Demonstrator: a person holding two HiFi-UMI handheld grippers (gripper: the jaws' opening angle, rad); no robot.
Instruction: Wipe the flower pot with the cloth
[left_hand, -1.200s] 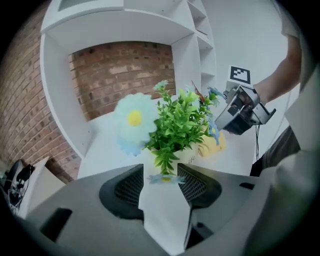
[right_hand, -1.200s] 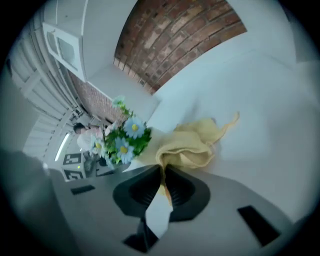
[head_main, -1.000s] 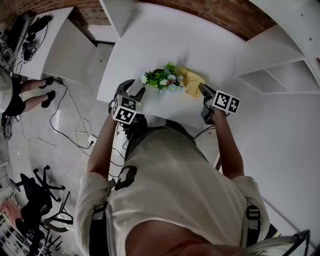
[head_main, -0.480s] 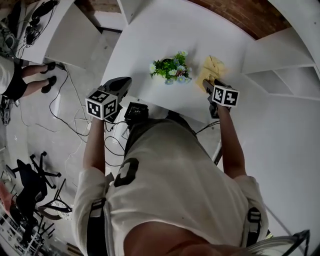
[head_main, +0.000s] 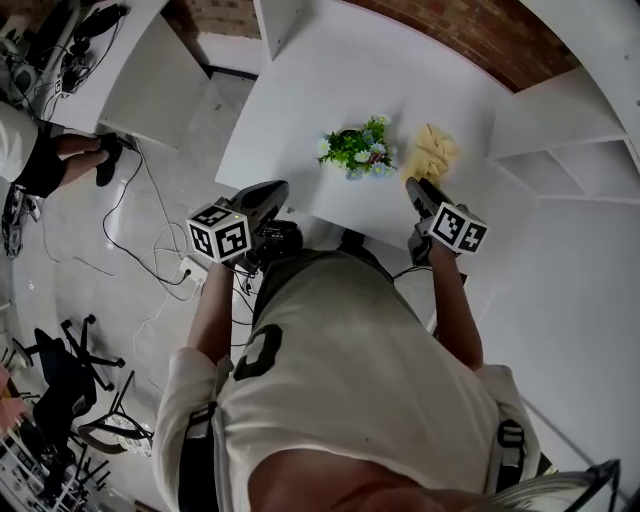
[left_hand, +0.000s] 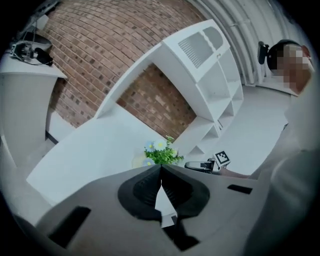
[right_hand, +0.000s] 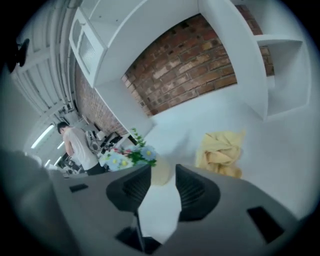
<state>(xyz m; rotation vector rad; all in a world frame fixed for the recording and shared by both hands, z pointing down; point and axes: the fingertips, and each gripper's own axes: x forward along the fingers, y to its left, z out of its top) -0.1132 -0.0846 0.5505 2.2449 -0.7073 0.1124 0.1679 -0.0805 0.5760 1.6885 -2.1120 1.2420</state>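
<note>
A pale flower pot with green leaves and blue flowers stands on the white table. It also shows in the left gripper view as the flower pot and in the right gripper view as the flower pot. The yellow cloth lies crumpled on the table just right of the pot, and the cloth is touched by nothing. My right gripper hangs near the table's front edge, short of the cloth. The right gripper has just been opening and is empty. My left gripper is off the table's front left edge. The left gripper is shut on nothing.
White shelf units stand to the table's right. Another white desk is at the left, with a person's legs beside it. Cables and an office chair are on the floor.
The right gripper let go of the cloth, which now lies right of the pot, and drew back. The left gripper shut, rolled over and pulled back off the table's edge.
</note>
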